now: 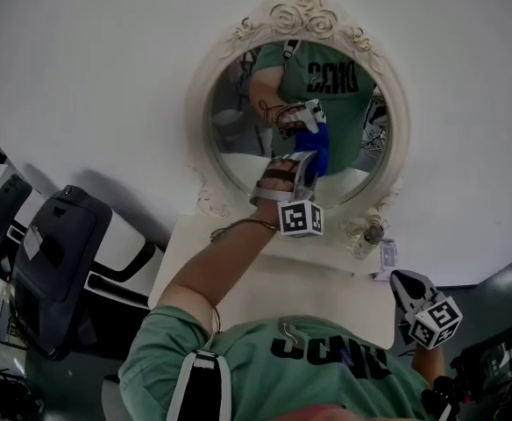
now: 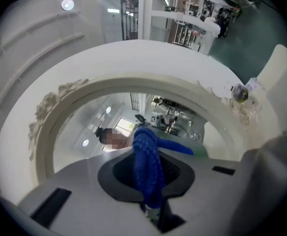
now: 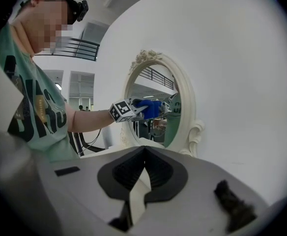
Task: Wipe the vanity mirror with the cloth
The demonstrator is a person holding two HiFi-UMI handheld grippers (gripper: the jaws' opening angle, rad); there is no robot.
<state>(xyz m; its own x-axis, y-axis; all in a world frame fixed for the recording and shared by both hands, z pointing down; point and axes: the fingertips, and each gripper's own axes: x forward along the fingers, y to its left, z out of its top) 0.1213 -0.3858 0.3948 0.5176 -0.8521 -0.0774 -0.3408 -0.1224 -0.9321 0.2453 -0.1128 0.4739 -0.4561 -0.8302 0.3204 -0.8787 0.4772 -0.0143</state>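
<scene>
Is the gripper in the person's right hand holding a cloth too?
No, the right gripper has its fingers closed together with nothing between them; the blue cloth is in the left gripper at the mirror.

White table (image 1: 326, 286) sitting against white wall (image 1: 89, 77). Round mirror (image 1: 302, 16) with curly frame standing at far edge. Small bottle (image 1: 367, 238) standing far right, just beside mirror foot. Little box (image 1: 387, 258) sitting right of bottle.

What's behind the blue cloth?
The vanity mirror is behind the blue cloth, which the left gripper holds pinched. The patch of glass right behind the cloth is covered, so it cannot be seen.
</scene>
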